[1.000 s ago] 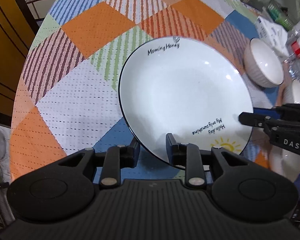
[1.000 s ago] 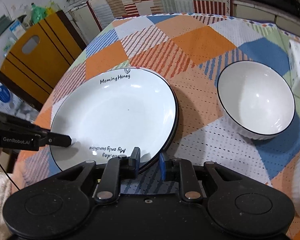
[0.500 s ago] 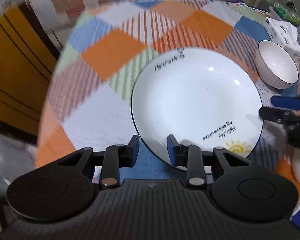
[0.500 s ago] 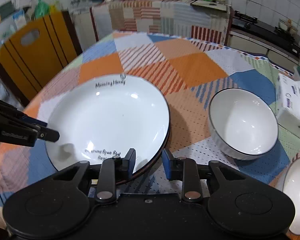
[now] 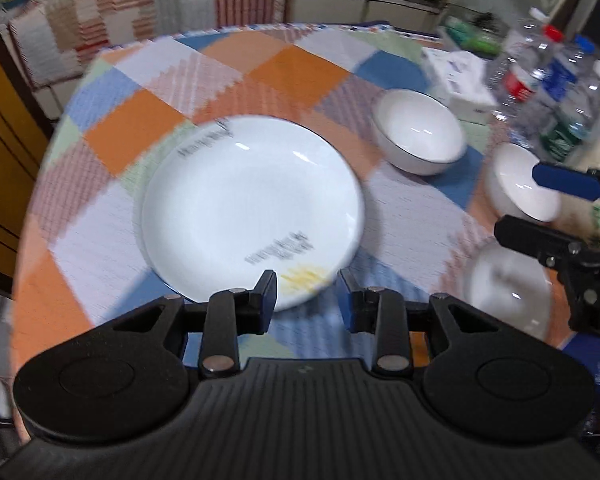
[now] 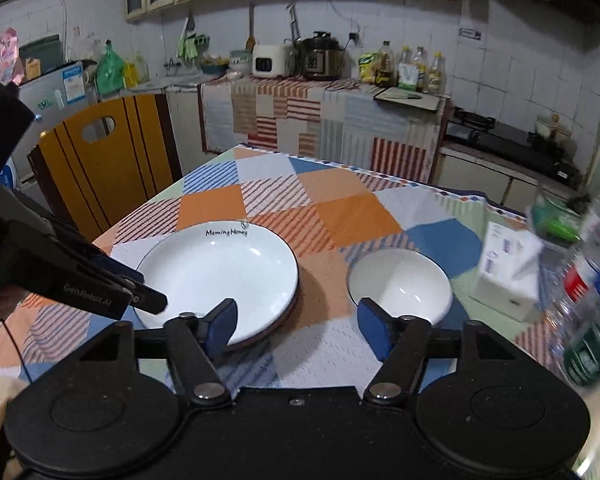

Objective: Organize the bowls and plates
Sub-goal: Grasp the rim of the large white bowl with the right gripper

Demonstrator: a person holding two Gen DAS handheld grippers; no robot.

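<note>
A white plate with black rim and printed words (image 5: 252, 208) lies on the patchwork tablecloth; it seems to rest on another plate (image 6: 220, 272). My left gripper (image 5: 306, 296) is open and empty, just off the plate's near edge. My right gripper (image 6: 296, 326) is open and empty, raised between the plate and a white bowl (image 6: 400, 284). That bowl shows in the left wrist view (image 5: 420, 136), with two more white bowls (image 5: 520, 188) (image 5: 508, 288) to its right. The right gripper's fingers (image 5: 540, 236) reach in over them.
A white tissue pack (image 6: 508, 268) and several plastic bottles (image 5: 548, 88) stand at the table's right side. A yellow chair back (image 6: 104, 160) is at the far left. The kitchen counter (image 6: 320, 92) lies beyond the table.
Both grippers have let go of the plate and pulled back and up. Both have opened wider. The plate now lies flat on the cloth.
</note>
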